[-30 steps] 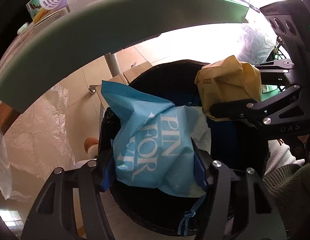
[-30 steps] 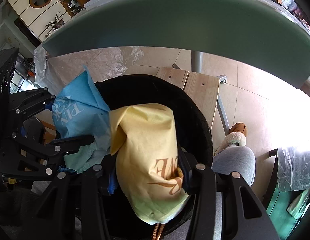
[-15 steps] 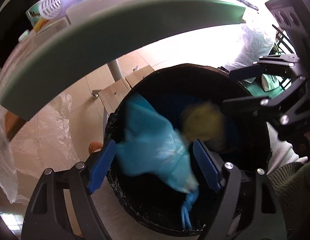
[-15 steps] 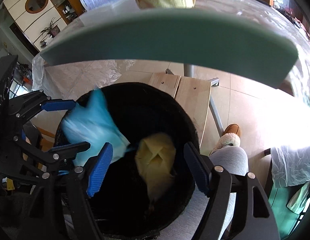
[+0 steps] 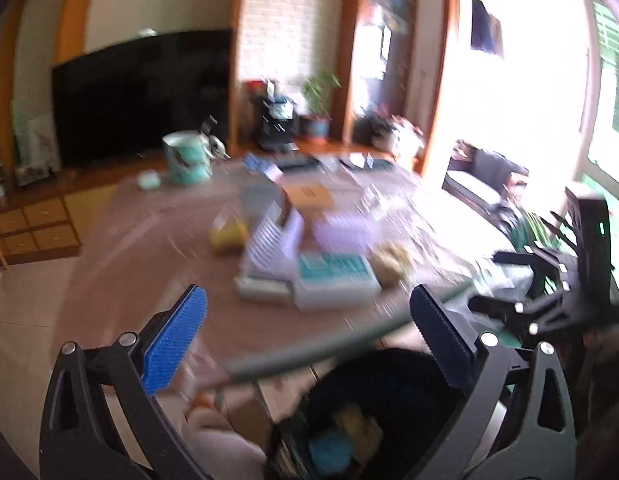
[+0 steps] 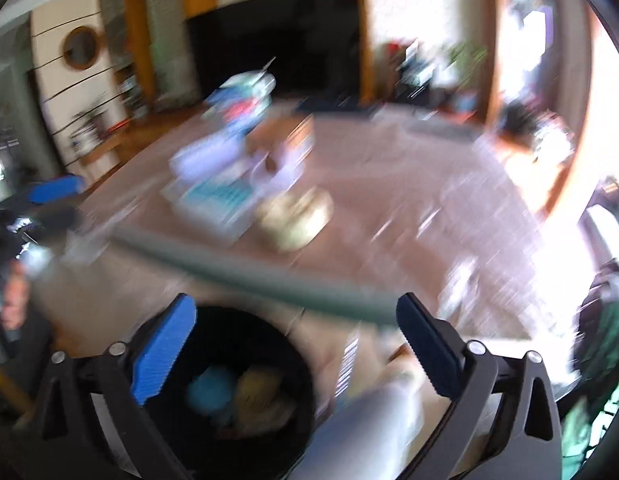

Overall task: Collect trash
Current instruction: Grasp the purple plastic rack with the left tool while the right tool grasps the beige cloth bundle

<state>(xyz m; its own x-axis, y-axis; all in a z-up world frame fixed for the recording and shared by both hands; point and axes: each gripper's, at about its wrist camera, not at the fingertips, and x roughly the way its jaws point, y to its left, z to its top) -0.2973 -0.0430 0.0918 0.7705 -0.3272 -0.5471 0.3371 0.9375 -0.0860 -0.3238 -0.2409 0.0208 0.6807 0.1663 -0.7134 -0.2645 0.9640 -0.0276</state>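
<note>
Left tongs: the left gripper [image 5: 309, 344], black-framed with blue ribbed pads, has its jaws opening, spread wide, with nothing between them.
Right tongs: the right gripper [image 6: 295, 346], same build, has its jaws opening too, and they grasp nothing.
Landmark: the round black trash bin [image 6: 305, 376] sits on the floor just under the near edge of the table; every place below is given from it.
Trash already in: a crumpled blue bag [image 6: 211, 394] and a crumpled yellow paper bag [image 6: 257, 394] lie side by side on the bin's bottom, below both grippers.
Above the bin: the grey-green rim of the brown, plastic-covered table [image 6: 269, 276] crosses both views just over the bin's mouth.
Next likely trash: a crumpled pale yellow wad [image 6: 295, 218] rests on the table beyond the bin, just right of a flat white-and-teal box [image 6: 217, 204]; the left view shows the same wad [image 5: 391, 260]. Blur hides whether it is paper or cloth.
Handling: it looks light and soft, likely to squash rather than slip, and not fragile. A pinch across its bulging middle should hold it; a grip on a loose corner could let it unfold or tear.
Further out: a teal patterned tub [image 5: 187, 158] stands on the far side of the table from the bin, with a black television [image 5: 141, 92] behind it.
By the bin: a person's grey-clad leg [image 6: 373, 412] is just to its right.
</note>
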